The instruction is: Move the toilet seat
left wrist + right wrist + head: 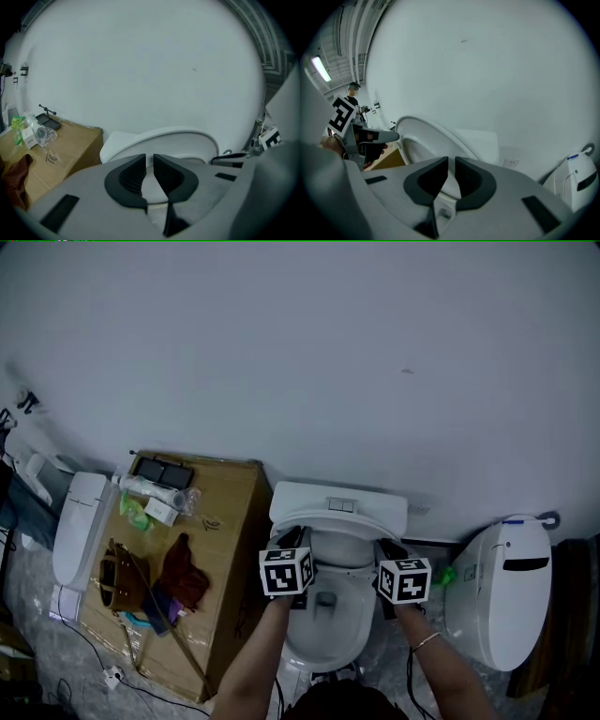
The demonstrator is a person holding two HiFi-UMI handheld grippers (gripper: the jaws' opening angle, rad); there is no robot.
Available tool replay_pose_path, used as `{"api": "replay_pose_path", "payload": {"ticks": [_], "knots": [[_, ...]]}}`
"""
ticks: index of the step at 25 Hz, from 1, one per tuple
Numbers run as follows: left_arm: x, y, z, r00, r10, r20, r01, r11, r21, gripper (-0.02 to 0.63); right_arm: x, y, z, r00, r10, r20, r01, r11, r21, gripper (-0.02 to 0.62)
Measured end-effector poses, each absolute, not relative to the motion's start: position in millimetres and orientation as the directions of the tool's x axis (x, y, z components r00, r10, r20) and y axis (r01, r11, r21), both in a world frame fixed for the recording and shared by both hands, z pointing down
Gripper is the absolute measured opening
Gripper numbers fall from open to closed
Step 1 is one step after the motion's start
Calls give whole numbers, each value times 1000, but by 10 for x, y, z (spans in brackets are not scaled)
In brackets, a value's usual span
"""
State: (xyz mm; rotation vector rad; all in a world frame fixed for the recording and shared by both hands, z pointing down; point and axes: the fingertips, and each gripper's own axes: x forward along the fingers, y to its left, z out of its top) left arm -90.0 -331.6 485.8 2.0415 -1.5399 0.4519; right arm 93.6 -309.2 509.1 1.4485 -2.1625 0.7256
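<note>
Pinching the tilted-up toilet seat (187,143), left claw (149,158) on one side; right claw (451,160) on the other

Toilets: three, the middle toilet (323,620), the right toilet (506,592) and the left toilet (80,526).
Lifted toilet seat (339,521): one, on the middle toilet.
Grippers: two, the left gripper (149,161) and the right gripper (451,164).
Jaws: two on each gripper, four in all.
Marker cubes: two, the left cube (286,570) and the right cube (405,579).
Bracelet (425,641): one.
Cardboard box (230,521): one.
On the box: one black case (161,470), one clear bottle (150,488), one dark red cloth (183,577).
</note>
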Motion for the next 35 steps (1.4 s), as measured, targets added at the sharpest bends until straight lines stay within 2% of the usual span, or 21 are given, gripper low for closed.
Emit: {"api": "replay_pose_path", "payload": {"ticks": [11, 20, 29, 35], "knots": [[-937, -2845, 4774, 300, -789, 537, -953, -226, 200, 50, 766, -2848, 4946, -384, -719, 579, -917, 372, -146, 17], [-1024, -2382, 4598, 296, -813, 501, -955, -232, 186, 27, 640, -2366, 4805, -425, -726, 541, -896, 423, -136, 15], [-1050, -1947, 4354, 289, -846, 447, -957, -257, 132, 26, 605, -1952, 4641, -438, -735, 517, -894, 418, -163, 15], [-1122, -1683, 4310, 281, -856, 435, -959, -238, 151, 25, 584, -1727, 4514, -444, -748, 494, -894, 406, -189, 15]]}}
